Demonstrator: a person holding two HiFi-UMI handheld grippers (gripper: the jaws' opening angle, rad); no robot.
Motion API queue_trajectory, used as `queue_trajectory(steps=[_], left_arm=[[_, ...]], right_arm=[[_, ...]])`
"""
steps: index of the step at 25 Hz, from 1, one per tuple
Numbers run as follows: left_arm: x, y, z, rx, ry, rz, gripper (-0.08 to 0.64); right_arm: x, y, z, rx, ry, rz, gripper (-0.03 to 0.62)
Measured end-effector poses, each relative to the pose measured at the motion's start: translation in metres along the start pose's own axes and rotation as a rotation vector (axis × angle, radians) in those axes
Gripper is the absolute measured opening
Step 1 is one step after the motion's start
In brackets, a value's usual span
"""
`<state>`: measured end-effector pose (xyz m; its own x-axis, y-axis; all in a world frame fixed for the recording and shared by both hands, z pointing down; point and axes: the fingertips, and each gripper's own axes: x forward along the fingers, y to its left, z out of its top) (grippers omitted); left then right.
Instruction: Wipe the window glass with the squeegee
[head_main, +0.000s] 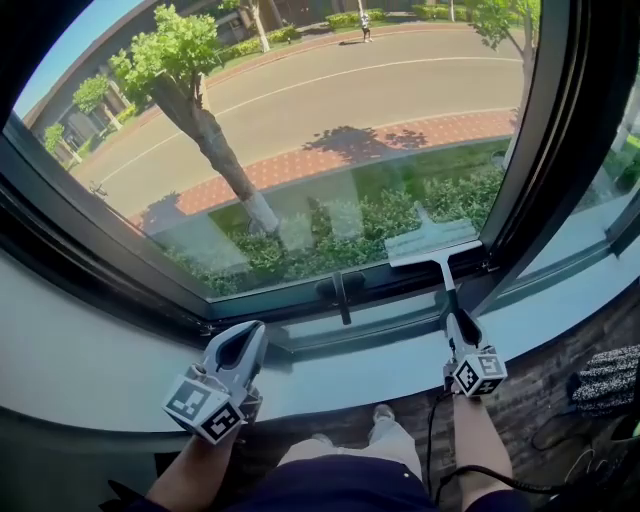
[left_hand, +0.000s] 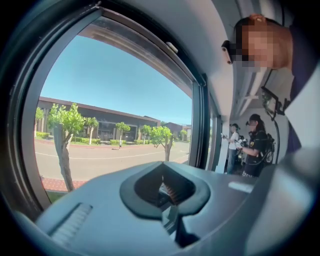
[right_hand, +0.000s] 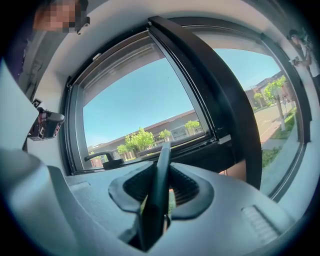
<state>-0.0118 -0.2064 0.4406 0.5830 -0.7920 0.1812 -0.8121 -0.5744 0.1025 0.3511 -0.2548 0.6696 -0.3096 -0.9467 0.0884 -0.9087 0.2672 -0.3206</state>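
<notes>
The squeegee (head_main: 432, 247) lies with its white blade against the bottom right of the window glass (head_main: 330, 130), just left of the dark mullion. Its black handle runs down into my right gripper (head_main: 459, 336), which is shut on it above the sill. In the right gripper view the dark handle (right_hand: 158, 192) stands upright between the jaws of the right gripper (right_hand: 161, 186). My left gripper (head_main: 238, 348) hovers over the sill at the lower left, off the glass. Seen from the left gripper view, the left gripper (left_hand: 167, 189) has its jaws together with nothing in them.
A black window handle (head_main: 340, 292) sits on the lower frame between the grippers. A white sill (head_main: 90, 365) runs below the glass, and a dark mullion (head_main: 540, 130) bounds it on the right. A cable (head_main: 433, 440) trails from my right arm. Two people (left_hand: 254, 145) stand farther along the room.
</notes>
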Motion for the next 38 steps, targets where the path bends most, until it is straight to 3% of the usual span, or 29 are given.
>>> queue_trajectory(steps=[4,8,16,22,26,33,38], left_arm=[[-0.008,0.012,0.003,-0.009,-0.019,-0.034,0.005],[-0.023,0.048,-0.004,-0.021,-0.032,-0.029,0.005],[-0.027,0.075,0.008,0.011,-0.092,-0.064,0.005],[-0.032,0.078,0.026,0.037,-0.138,-0.086,0.005],[-0.042,0.092,0.034,0.029,-0.154,-0.055,0.005],[-0.059,0.123,0.054,0.032,-0.238,0.021,0.005],[-0.074,0.134,0.054,0.022,-0.270,0.068,0.005]], right_arm=[[-0.020,0.023,0.035,0.006,-0.086,-0.006,0.103],[-0.028,0.077,0.095,-0.005,-0.231,0.023,0.103],[-0.032,0.174,0.304,-0.174,-0.639,0.156,0.103],[-0.013,0.225,0.424,-0.299,-0.844,0.210,0.103],[0.008,0.246,0.459,-0.365,-0.900,0.217,0.103],[0.032,0.260,0.494,-0.309,-0.968,0.227,0.103],[0.045,0.266,0.503,-0.278,-0.941,0.241,0.103]])
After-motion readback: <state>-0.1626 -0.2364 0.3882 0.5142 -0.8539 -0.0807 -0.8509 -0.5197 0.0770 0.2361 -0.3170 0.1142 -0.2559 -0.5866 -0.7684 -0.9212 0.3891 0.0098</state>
